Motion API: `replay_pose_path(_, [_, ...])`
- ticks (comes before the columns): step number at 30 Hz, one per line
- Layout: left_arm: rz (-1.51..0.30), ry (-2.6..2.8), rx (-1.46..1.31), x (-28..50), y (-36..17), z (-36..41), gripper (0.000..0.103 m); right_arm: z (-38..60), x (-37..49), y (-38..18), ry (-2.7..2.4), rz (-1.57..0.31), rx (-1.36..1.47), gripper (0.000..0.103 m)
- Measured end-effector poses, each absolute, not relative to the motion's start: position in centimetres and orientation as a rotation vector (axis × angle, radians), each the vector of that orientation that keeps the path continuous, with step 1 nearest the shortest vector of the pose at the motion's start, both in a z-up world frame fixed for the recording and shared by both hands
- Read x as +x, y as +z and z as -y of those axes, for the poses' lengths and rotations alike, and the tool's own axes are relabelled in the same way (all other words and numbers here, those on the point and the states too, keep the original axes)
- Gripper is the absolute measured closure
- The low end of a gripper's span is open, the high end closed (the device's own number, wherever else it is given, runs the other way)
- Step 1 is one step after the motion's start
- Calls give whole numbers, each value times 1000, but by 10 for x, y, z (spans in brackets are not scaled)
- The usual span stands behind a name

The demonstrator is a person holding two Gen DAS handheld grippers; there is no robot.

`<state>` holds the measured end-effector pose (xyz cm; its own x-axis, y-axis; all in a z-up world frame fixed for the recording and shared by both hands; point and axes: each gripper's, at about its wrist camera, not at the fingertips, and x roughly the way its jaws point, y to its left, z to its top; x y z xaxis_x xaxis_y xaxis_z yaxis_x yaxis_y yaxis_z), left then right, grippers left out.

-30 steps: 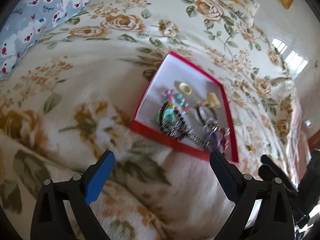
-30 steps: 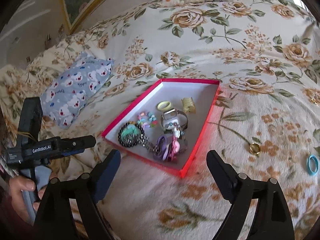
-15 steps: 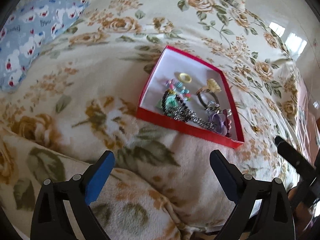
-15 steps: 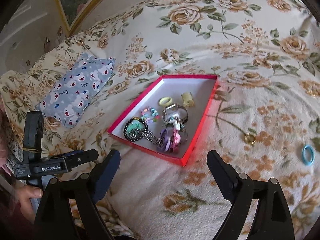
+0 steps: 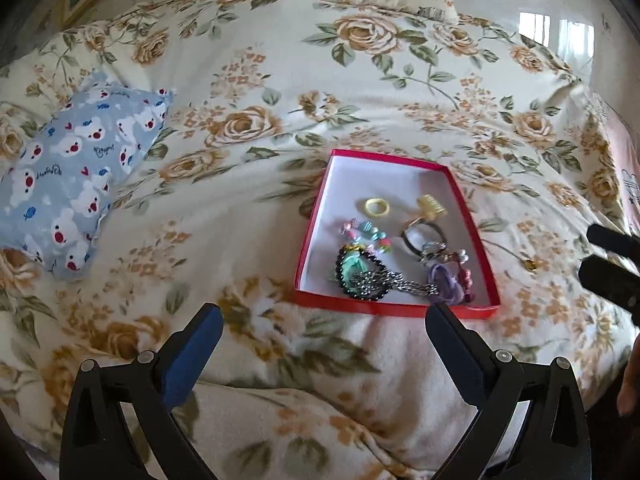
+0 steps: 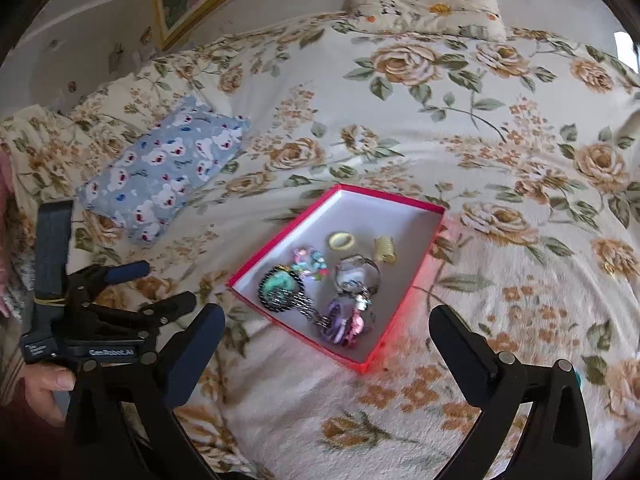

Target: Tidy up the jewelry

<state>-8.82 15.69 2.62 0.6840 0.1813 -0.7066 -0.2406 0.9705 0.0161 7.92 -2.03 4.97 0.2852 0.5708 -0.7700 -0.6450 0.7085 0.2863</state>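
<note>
Both our claws are spread wide and holding nothing: left gripper (image 5: 320, 336) and right gripper (image 6: 326, 332) hover over the floral blanket (image 5: 280, 80). Just ahead sits our red box (image 5: 310, 236), jewelry pile (image 5: 400, 256) inside, blue pillow (image 5: 76, 176) off left.

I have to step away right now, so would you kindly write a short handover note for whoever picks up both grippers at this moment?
Left gripper: open, empty, held above the blanket short of the red box.
Right gripper: open, empty, held near the box's front edge.
Red box sits on the floral blanket. Inside: yellow ring, yellow hair clip, colourful bead bracelet, black bead bracelet, purple hair tie, among other tangled pieces.
Done: most pieces are in the box.
Left: a gold ring lies on the blanket to the right of the box; put it in.
</note>
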Motion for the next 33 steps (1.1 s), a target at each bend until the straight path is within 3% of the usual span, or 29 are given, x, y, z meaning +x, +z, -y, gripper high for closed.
replay_pose_path(15, [-841, 293, -52, -68, -2, -153, 1, 23, 72, -6, 747, -1057, -96, 0])
replay_pose_path(33, [-816, 329, -5, -71, 2, -145, 1, 18, 67, -1, 739, -1020, -150, 0])
